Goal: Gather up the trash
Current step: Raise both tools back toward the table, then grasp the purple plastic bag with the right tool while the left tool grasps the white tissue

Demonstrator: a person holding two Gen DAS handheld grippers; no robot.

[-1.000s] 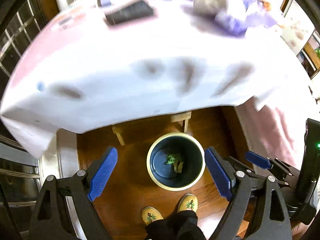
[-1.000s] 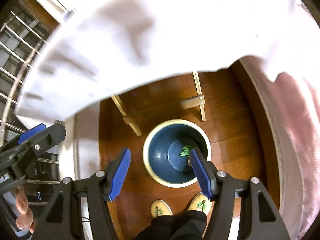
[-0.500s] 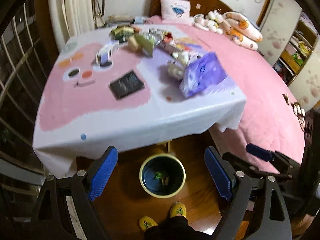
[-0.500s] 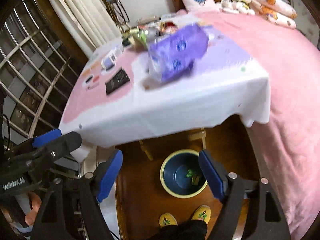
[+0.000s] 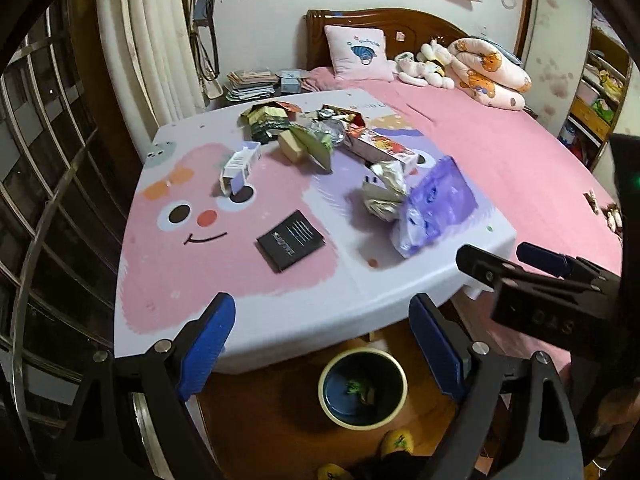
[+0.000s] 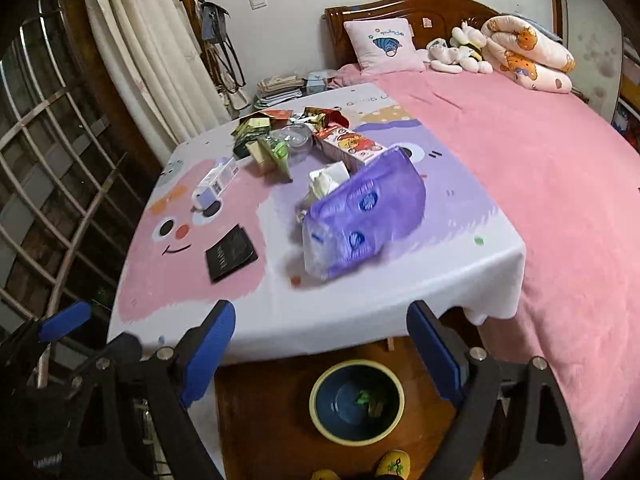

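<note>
A blue trash bin with a yellow rim [image 5: 363,391] stands on the wood floor under the table's near edge, with green scraps inside; it also shows in the right wrist view [image 6: 357,399]. On the table lie a black packet [image 5: 291,240], a purple plastic bag [image 5: 434,213], crumpled paper [image 5: 383,191], a small white box [image 5: 239,166] and a heap of wrappers and cartons [image 5: 320,136]. My left gripper [image 5: 322,348] and right gripper [image 6: 318,350] are both open and empty, held high above the bin, short of the table edge.
The table [image 5: 168,272] wears a pink and white cartoon cloth. A pink bed [image 6: 540,168] lies to the right with pillow and plush toys. Window bars [image 5: 44,184] and a curtain stand on the left. Yellow slippers [image 5: 394,442] show below.
Both grippers have risen and tilted up from looking down at the bin to looking across the tabletop. Both stayed open and empty.
</note>
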